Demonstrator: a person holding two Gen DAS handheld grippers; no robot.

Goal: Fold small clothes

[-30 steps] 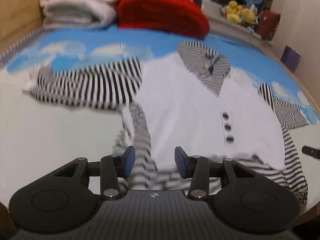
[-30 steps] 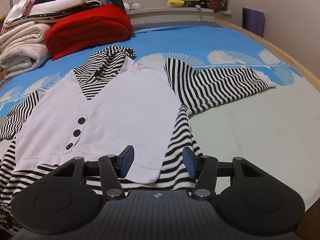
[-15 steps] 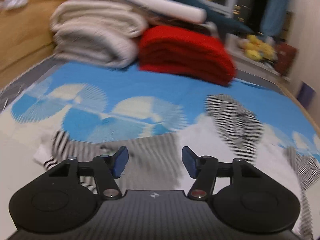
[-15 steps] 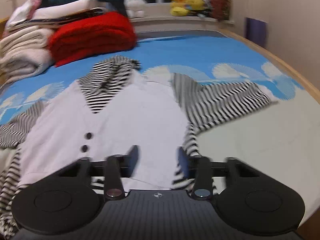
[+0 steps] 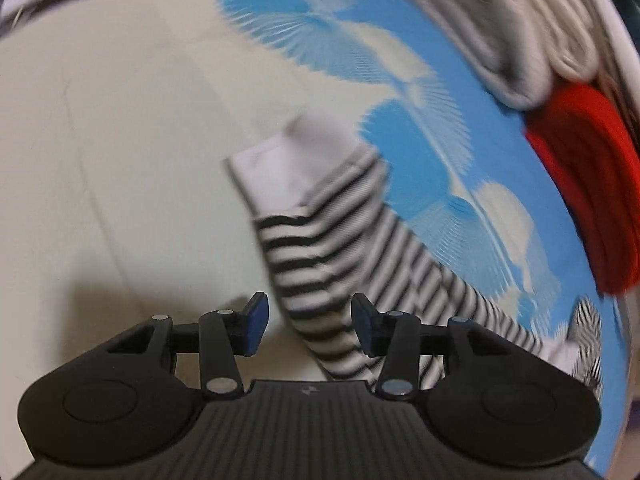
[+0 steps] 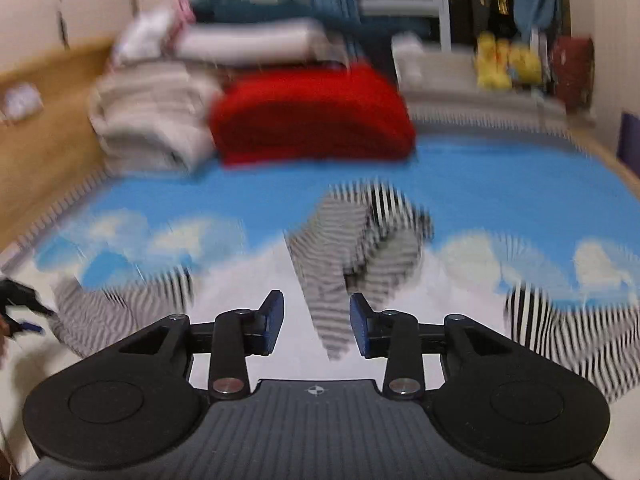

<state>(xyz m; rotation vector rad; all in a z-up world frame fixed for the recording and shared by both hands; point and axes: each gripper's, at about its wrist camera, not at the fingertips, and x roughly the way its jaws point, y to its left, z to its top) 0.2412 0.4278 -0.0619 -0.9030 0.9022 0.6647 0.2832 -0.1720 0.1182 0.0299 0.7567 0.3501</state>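
Striped sleeve (image 5: 320, 248) now fills my left view; left tongs (image 5: 306, 326) narrowing, right tongs (image 6: 316, 326) widening, both empty; bare bed (image 5: 120, 140) leftward.

We see the garment (image 6: 280, 280) spread flat on the bed (image 6: 500, 184), its hood (image 6: 360, 232) toward the far end; one sleeve (image 6: 560, 332) reaches out to the right in the right wrist view, the other sleeve (image 5: 320, 248) to the left, its cuff (image 5: 288, 168) at the outer end; behind the hood, a folded blanket (image 6: 312, 116) rests on the bed, a stack of folded towels (image 6: 152, 124) just beside it on the left, more bedding (image 6: 248, 44) piled on top; plush toys (image 6: 504, 64) sit on a ledge further back, right; the left hand-held gripper (image 5: 306, 326) hangs over the left sleeve, the right hand-held gripper (image 6: 316, 326) before the hood.
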